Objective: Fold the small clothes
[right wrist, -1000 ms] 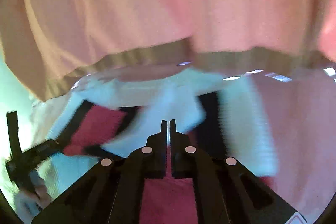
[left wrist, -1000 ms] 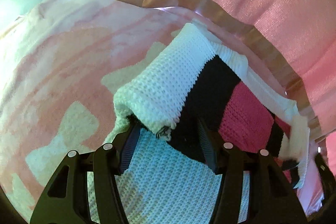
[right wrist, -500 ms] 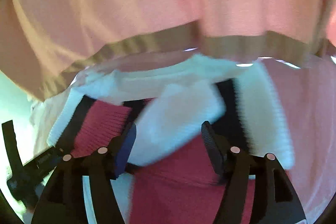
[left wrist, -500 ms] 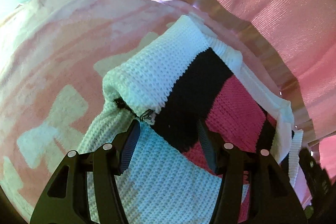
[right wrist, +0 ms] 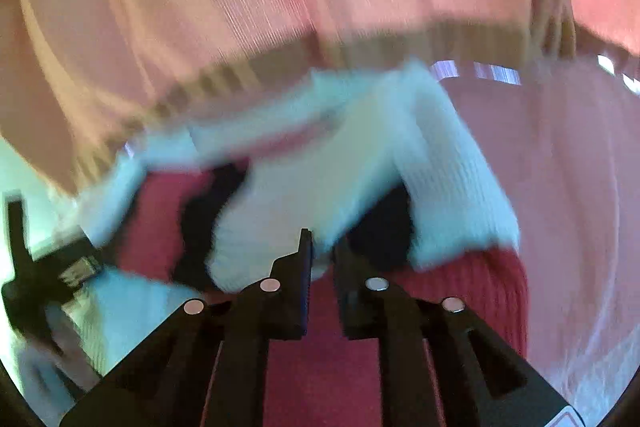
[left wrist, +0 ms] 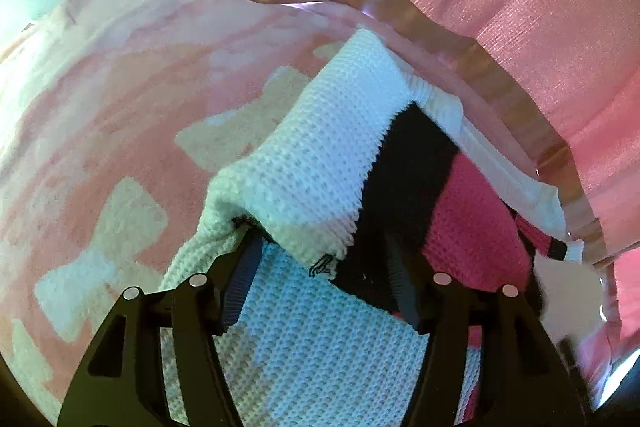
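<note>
On the pink blanket [left wrist: 120,75], the left gripper [left wrist: 320,279] is opening, spread over the folded-in white sleeve of the striped sweater [left wrist: 312,179], unmoved from a second ago, while the right gripper [right wrist: 322,259], briefly wide, closes on its own sleeve, suggesting the second fold starts

surface: pink-and-white blanket [left wrist: 120,115] | on it: knit sweater [left wrist: 320,163]
</note>
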`<state>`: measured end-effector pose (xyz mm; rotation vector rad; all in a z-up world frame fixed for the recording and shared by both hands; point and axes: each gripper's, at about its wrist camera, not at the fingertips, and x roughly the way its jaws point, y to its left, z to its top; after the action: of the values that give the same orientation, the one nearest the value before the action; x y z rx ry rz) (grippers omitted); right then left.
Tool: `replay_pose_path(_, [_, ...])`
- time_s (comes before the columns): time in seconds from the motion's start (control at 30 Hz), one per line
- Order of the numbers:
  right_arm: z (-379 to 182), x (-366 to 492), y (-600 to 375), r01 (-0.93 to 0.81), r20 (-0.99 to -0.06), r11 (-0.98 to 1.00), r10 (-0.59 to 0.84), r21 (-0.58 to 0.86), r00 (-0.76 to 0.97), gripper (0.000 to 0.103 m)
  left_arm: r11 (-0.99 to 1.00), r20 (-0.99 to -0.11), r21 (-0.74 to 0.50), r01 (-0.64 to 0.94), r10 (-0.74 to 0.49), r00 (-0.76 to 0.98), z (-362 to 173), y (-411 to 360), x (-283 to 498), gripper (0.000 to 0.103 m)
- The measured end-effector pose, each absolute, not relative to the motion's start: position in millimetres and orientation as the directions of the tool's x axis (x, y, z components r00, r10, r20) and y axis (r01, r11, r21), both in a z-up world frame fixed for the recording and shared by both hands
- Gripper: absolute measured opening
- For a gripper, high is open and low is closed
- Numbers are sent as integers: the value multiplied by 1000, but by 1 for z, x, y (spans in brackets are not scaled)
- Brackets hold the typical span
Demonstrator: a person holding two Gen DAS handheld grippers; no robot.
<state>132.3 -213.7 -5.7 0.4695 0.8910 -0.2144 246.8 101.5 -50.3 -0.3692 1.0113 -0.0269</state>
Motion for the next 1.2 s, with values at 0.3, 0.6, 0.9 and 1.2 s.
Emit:
replay_pose_path(0.3, [-8, 125, -263, 419, -734, 776, 82, 472, 675, 58, 803, -766, -562, -197, -415, 490, -52, 114, 245, 61])
replay_pose_path(0.6, [77, 149, -242, 183, -549, 854, 136, 487, 825, 7, 819, -648, -556, -142, -321, 691, -15, 131, 253, 7])
replay_pose_path(0.9, [-23, 178, -263, 271, -791, 905, 105, 327, 602, 5, 874, -772, -431, -224, -228, 594, -60, 122, 258, 8])
replay_pose_path(1.2, [7, 143, -287, 350, -730, 855, 49, 383, 682, 16, 890, -780, -397, -222, -200, 593, -53, 122, 257, 12])
